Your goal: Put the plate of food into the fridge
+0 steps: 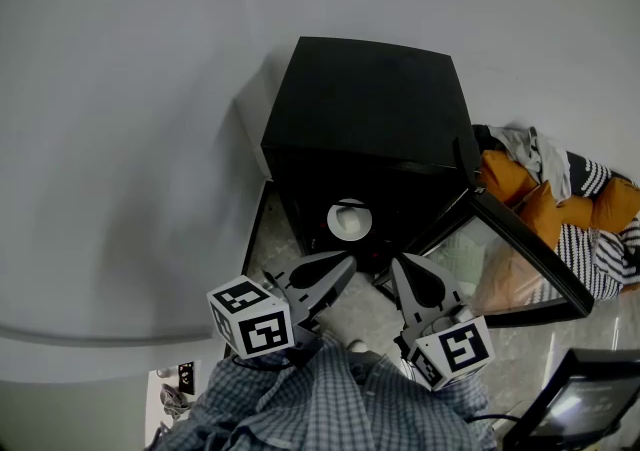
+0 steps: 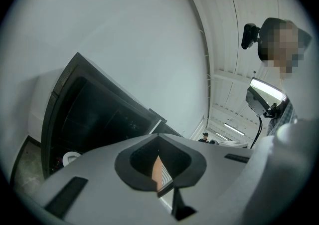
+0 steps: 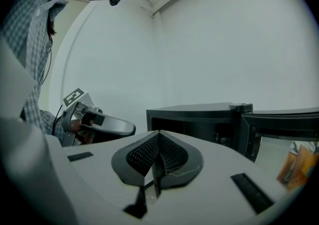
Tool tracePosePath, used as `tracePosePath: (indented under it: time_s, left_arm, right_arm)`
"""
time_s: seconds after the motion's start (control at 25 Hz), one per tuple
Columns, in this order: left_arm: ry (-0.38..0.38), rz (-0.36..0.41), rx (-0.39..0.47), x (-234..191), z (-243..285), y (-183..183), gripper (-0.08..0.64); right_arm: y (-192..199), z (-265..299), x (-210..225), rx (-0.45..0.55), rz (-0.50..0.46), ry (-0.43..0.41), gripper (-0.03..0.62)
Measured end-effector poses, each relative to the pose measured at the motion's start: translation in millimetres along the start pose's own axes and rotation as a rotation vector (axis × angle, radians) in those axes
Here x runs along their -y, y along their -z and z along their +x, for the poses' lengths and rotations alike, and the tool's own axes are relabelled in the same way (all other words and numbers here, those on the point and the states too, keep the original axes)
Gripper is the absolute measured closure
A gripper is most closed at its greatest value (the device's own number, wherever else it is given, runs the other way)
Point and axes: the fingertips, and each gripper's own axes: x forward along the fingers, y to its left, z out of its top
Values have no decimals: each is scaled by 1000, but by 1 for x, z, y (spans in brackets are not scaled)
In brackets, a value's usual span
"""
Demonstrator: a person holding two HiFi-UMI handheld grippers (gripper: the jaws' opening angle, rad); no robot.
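A black mini fridge stands against the white wall with its glass door swung open to the right. A white plate sits inside it on a shelf; what lies on the plate is too small to tell. Both grippers hang just in front of the opening, side by side. My left gripper is shut and holds nothing, and so is my right gripper. In the left gripper view the shut jaws point past the fridge, and the plate shows low at the left. In the right gripper view the shut jaws face the fridge.
A heap of orange and striped cloth lies right of the fridge behind the door. A lit screen stands at the lower right. The person's checked shirt fills the bottom of the head view.
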Motion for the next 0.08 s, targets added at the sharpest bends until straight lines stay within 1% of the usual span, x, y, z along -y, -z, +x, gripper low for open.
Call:
tracePosePath:
  time_s: [0.08]
  left_arm:
    - [0, 0, 1, 0, 1, 0, 554]
  right_arm:
    - [-3, 1, -1, 13, 8, 0, 584]
